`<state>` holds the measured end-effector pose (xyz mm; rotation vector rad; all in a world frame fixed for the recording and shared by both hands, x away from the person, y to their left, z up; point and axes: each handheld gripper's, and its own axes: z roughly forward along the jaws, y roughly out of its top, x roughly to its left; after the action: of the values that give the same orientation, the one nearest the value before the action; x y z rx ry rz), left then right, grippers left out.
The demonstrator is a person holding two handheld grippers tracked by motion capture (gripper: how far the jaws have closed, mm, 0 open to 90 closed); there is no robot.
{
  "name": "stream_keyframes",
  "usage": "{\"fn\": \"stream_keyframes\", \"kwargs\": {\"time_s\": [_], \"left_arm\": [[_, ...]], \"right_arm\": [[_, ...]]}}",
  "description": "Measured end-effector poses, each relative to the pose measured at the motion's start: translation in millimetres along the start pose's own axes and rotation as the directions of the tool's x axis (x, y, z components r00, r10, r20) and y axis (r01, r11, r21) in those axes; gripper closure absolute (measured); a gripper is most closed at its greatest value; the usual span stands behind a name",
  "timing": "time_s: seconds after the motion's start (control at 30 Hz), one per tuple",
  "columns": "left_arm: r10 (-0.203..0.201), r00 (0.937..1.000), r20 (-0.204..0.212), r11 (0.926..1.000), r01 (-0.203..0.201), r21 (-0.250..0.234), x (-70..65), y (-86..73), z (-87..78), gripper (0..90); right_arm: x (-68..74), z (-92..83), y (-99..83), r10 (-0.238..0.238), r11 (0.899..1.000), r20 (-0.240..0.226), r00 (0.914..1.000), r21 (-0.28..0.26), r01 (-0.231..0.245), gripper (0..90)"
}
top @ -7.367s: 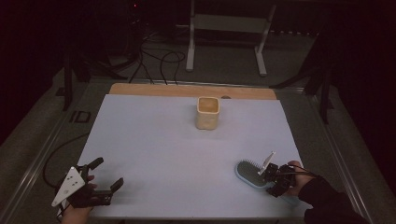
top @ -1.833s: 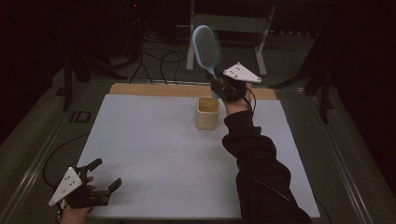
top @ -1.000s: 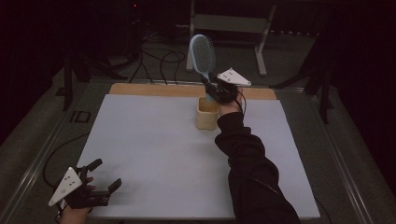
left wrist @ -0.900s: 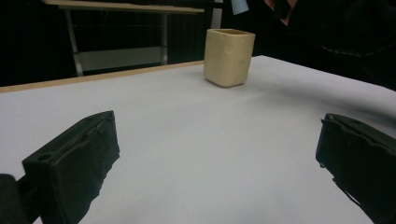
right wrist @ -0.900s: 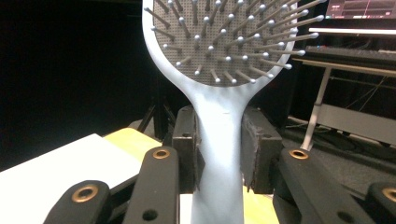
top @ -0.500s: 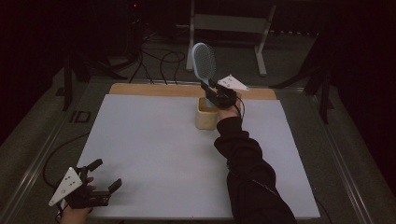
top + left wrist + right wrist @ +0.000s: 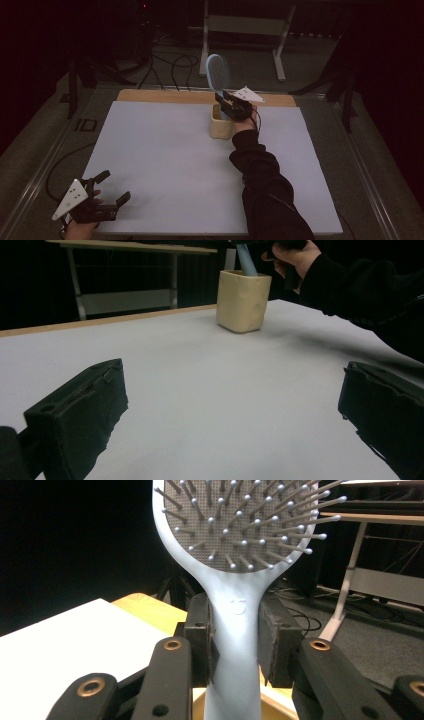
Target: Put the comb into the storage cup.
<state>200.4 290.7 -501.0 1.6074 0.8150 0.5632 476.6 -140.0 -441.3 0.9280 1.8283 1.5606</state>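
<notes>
The left gripper (image 7: 102,200) rests on the white table (image 7: 165,160) with jaws spread wide and nothing between them. Far ahead, the right gripper (image 7: 226,101) clamps a pale blue hairbrush (image 7: 218,75) by its handle, upright, handle end inside the beige cup (image 7: 220,125) just below.

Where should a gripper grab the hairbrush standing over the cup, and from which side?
Grip the hairbrush at its narrow neck, just below the bristled head, coming in level from the side, as the right gripper does. It stands upright, handle down in the cup.
</notes>
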Motion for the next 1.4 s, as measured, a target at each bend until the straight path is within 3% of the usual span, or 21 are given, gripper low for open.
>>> {"fn": "stream_keyframes", "kwargs": {"time_s": [0.37,0.6,0.63,0.67,0.7,0.77,0.87,0.93,1.03,1.17,1.4], "left_arm": [[-0.002,1.0,0.0,1.0,0.002,0.001,-0.1,-0.4,0.7,0.0],[-0.006,1.0,0.0,1.0,0.006,0.004,0.8,-0.9,0.9,0.0],[-0.006,1.0,0.0,1.0,0.006,0.004,0.7,-0.9,1.0,0.0],[-0.004,1.0,0.001,1.0,0.004,0.005,0.7,-0.9,1.1,0.0],[-0.003,1.0,0.0,1.0,0.003,0.006,0.7,-0.9,1.1,0.0],[-0.006,1.0,-0.001,1.0,0.006,0.006,0.9,-1.1,1.2,0.0],[-0.007,1.0,0.0,1.0,0.007,0.006,1.0,-1.3,1.7,0.0],[-0.007,1.0,0.0,1.0,0.007,0.007,0.7,-1.4,2.0,0.0],[-0.006,1.0,0.0,0.9999,0.006,0.009,0.7,-1.4,2.2,0.0],[-0.006,1.0,-0.001,1.0,0.006,0.008,0.7,-1.2,2.0,0.0],[-0.003,1.0,-0.003,1.0,0.003,0.008,0.7,-1.0,1.5,0.0]], "right_arm": [[-1.2,-6.6,-15.5,0.01,1.0,-0.021,0.9997,-0.006,-0.01,69.7],[-0.1,-12.3,-21.1,-0.029,0.999,-0.041,0.9987,-0.025,0.028,69.2],[-0.1,-12.3,-21.7,-0.031,0.999,-0.046,0.9985,-0.025,0.03,67.7],[0.1,-12.4,-22.0,-0.028,0.999,-0.047,0.9985,-0.02,0.027,58.8],[0.1,-12.4,-22.0,-0.028,0.999,-0.047,0.9985,-0.02,0.027,58.8],[1.6,-11.1,-22.7,-0.028,1.0,-0.036,0.9989,0.01,0.029,40.5],[3.8,-9.1,-26.8,-0.056,0.996,-0.058,0.9968,0.064,0.059,22.1],[5.1,-10.8,-28.3,-0.071,0.996,-0.042,0.9966,0.054,0.074,17.9],[4.0,-11.4,-25.3,-0.046,0.998,-0.061,0.9971,0.048,0.049,13.7],[3.1,-12.1,-20.4,-0.046,0.998,-0.072,0.9963,0.045,0.05,10.6],[0.4,-12.6,-19.1,-0.053,0.994,-0.072,0.996,0.087,0.059,10.1]]}}
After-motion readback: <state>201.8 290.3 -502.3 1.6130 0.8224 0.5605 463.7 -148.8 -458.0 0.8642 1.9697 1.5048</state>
